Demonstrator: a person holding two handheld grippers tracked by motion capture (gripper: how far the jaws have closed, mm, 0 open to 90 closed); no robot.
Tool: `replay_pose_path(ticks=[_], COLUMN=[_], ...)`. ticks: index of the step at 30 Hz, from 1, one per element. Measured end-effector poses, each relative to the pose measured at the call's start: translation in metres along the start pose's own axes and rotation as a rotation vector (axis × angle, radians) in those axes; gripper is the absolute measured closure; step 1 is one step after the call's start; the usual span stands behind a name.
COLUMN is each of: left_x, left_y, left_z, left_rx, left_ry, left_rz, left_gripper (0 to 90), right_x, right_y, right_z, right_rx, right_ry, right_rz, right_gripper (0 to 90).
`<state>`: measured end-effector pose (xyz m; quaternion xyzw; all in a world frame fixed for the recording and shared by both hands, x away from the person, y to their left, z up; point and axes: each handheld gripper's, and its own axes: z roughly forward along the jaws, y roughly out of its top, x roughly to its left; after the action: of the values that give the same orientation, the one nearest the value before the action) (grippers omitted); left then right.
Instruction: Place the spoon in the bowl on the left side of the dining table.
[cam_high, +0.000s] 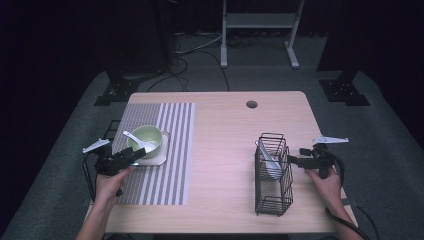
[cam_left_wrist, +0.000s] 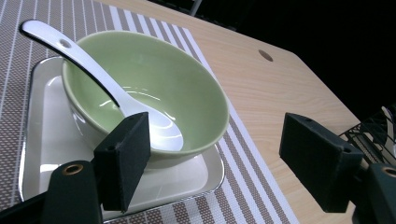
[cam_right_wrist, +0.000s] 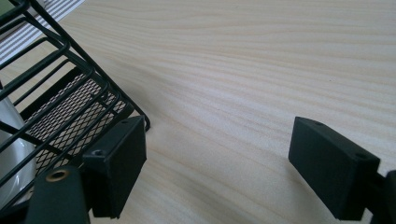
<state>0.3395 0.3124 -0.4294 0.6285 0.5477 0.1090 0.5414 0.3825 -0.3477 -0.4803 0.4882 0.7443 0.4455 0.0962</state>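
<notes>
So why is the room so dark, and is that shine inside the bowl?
High view: light falls on the table, surroundings stay black. Left gripper view: the green bowl and white spoon show bright glare. Right gripper view: the wire basket looks soft up close.

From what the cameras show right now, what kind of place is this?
Probably a lab or studio set up for recording, not a home. A wooden table with a place setting stands on grey carpet before dark curtains, with loose cables and a metal stand behind, and each hand holds a gripper.

No text, label or number seems readable on anything.
</notes>
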Motion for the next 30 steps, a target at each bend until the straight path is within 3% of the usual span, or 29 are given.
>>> replay_pose_path(ticks=[30], left_x=[-0.032], left_y=[-0.021], left_z=[0.004], left_rx=[0.066], left_ry=[-0.064], left_rz=[0.06], left_gripper=[17.3], right_x=[0.0], right_y=[0.0], right_z=[0.0], right_rx=[0.001], right_ry=[0.002], right_rz=[-0.002], right_gripper=[17.9])
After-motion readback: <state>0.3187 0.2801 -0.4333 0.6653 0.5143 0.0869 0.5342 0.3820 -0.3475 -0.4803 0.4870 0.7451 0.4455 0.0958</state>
